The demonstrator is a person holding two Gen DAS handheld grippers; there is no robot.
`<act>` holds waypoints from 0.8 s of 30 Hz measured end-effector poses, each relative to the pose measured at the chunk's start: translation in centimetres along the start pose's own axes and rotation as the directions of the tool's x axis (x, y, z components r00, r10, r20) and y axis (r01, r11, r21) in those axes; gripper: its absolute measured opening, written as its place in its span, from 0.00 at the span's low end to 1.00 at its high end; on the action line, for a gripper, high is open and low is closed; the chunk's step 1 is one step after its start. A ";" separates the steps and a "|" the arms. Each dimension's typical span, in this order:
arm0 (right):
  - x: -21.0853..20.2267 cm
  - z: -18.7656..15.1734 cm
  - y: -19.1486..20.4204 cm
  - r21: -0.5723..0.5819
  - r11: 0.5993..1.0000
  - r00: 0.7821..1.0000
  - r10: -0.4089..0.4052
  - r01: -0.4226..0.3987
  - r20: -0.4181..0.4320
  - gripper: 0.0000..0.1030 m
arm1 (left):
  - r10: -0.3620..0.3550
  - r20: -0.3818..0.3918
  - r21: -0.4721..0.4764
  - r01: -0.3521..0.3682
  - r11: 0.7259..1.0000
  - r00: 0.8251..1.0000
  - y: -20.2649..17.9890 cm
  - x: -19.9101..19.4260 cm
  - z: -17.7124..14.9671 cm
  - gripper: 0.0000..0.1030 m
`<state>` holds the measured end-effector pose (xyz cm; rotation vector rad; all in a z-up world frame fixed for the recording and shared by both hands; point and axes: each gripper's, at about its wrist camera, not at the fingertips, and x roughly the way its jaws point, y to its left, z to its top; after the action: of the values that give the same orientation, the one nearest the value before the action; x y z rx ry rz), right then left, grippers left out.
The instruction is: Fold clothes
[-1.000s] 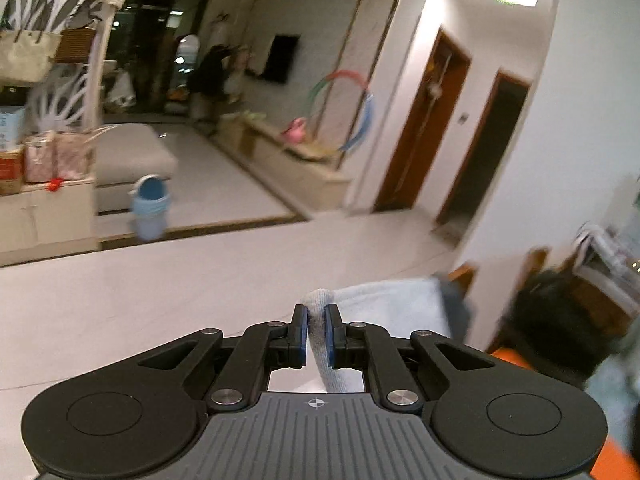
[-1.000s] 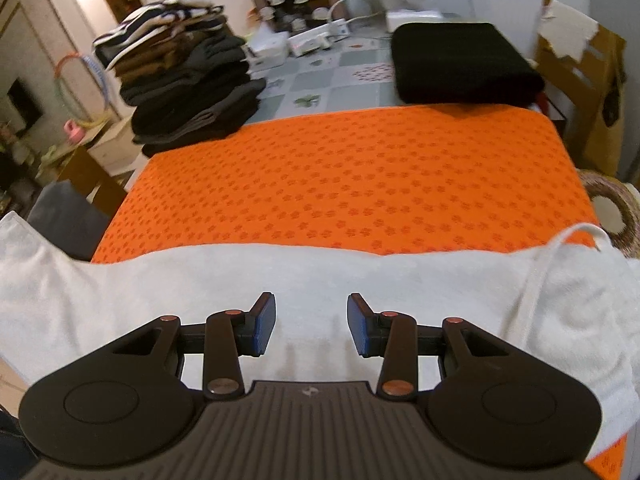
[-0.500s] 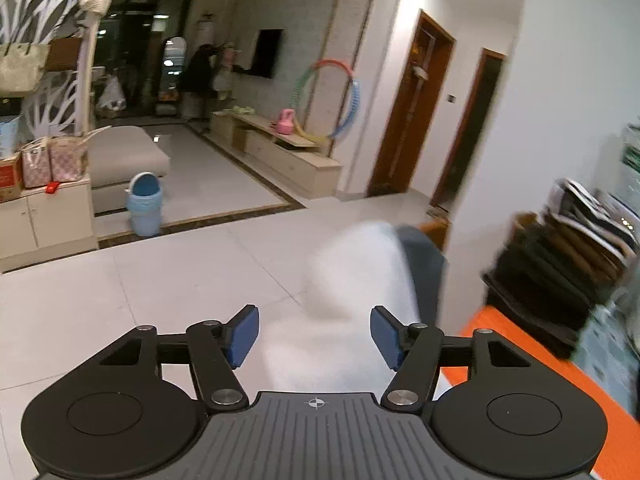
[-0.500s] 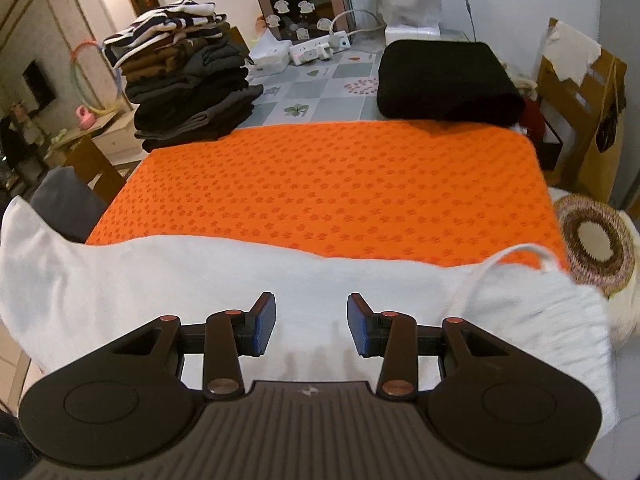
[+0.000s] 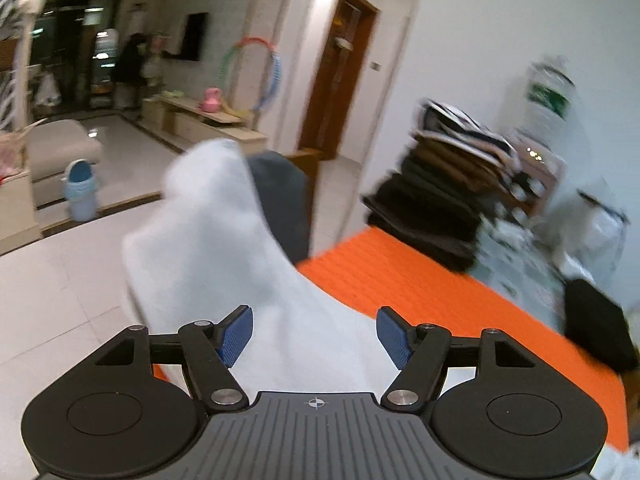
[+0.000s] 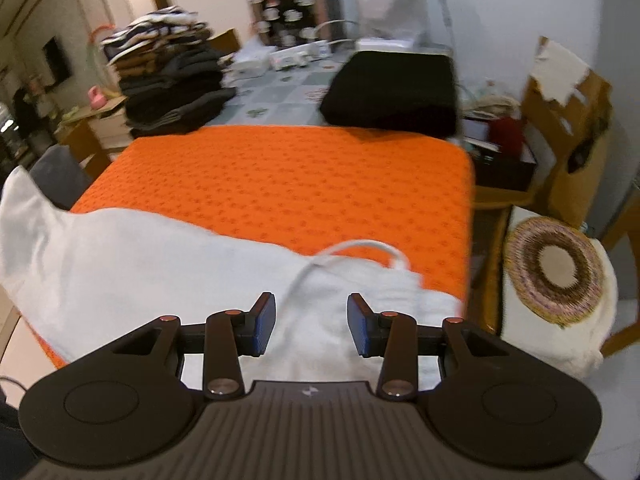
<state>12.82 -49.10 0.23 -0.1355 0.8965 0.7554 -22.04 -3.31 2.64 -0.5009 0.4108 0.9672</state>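
Where soft white terry garment [image 6: 132, 264] drapes, dimpled orange mat [image 6: 280, 184] shows.

One white garment [image 6: 132, 264] lies across one orange mat [image 6: 288, 184]. Behind it stand one tall stack of folded clothes [image 6: 172, 88] and one separate folded black item [image 6: 394, 92]. One round woven mat [image 6: 554, 268], one hoop [image 5: 256, 76] and one blue bin [image 5: 80, 190] complete the room.

No legible words, brands or numbers anywhere in either view. Just a small crosshair mark [image 5: 315, 403] moulded on the left gripper's body, behind the jaws. Green label [image 5: 549, 97] on the water bottle far right, too blurred to read.
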 end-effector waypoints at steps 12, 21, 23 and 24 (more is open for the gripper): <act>-1.5 -2.4 -6.8 0.037 0.996 0.997 -0.078 0.079 -0.020 0.44 | -0.112 -0.030 0.134 0.115 0.984 0.993 -7.7 -0.9 -4.5 0.69; -1.2 -0.3 -11.6 -0.135 0.985 0.994 0.110 -0.109 0.002 0.44 | -0.069 0.039 0.133 0.063 0.989 0.997 -14.9 -4.3 -9.8 0.69; -0.7 0.5 -12.8 -0.203 0.966 0.986 0.164 -0.164 -0.016 0.44 | -0.027 0.052 0.112 0.021 0.993 0.998 -16.9 -5.7 -11.5 0.69; -0.4 0.9 -13.5 -0.244 0.950 0.981 0.193 -0.194 -0.029 0.44 | -0.004 0.058 0.105 -0.003 0.994 0.998 -18.0 -6.5 -12.3 0.69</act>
<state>21.96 -58.87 -1.50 -0.2712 0.8252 1.0500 -11.28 -23.14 0.05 -0.3763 0.4072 0.9520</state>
